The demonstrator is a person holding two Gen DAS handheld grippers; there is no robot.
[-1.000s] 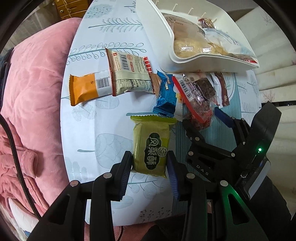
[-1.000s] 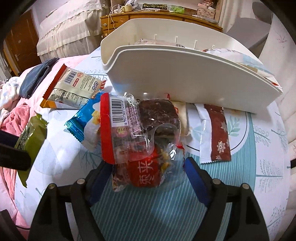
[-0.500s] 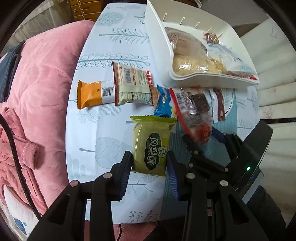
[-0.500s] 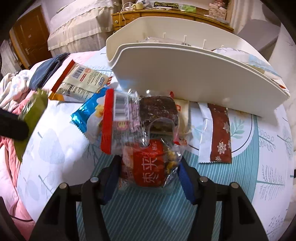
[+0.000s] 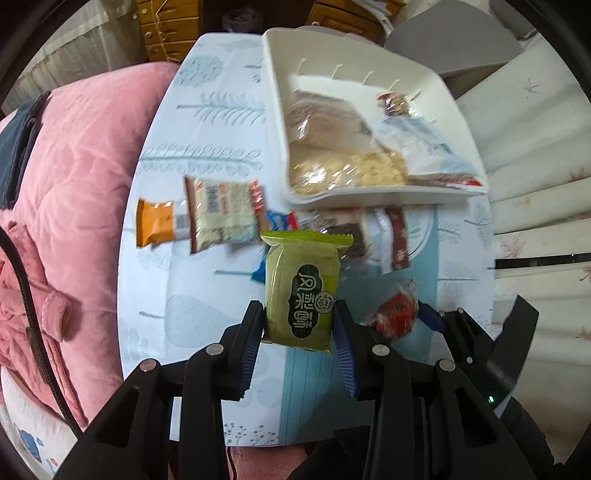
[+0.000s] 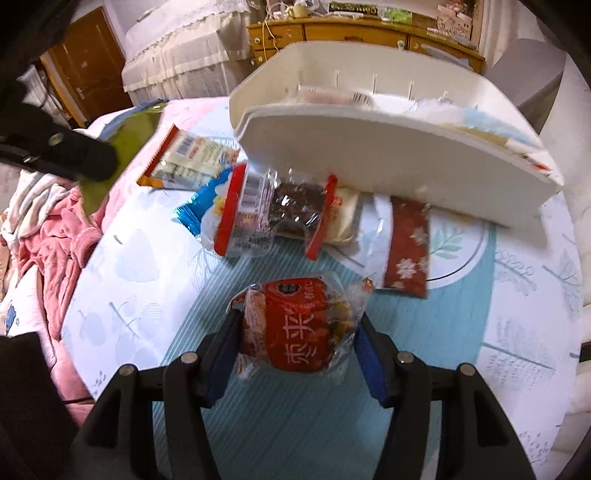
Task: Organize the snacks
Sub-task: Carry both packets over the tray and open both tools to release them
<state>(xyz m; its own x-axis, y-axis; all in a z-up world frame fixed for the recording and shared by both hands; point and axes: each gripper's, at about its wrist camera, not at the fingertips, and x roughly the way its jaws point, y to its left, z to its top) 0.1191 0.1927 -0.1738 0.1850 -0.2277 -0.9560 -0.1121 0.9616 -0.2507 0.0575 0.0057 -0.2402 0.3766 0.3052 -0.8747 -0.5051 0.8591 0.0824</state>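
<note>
Green snack pack matt film; red packet glossy crinkled plastic; white bin smooth plastic; tablecloth printed.

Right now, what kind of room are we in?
Probably a bedroom: a pink quilt beside the snack table, a bed with a lace-trimmed cover, and a wooden dresser behind.

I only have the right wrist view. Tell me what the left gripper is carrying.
Observer: The left gripper is shut on a green snack pack, lifted off the table.
Operator: Report what's inside the white bin.
Observer: The white bin already holds several clear bags of pale, crumbly snacks.
Operator: Say what lies under the white-and-red packet.
Observer: An orange packet, sticking out toward the pink blanket.
</note>
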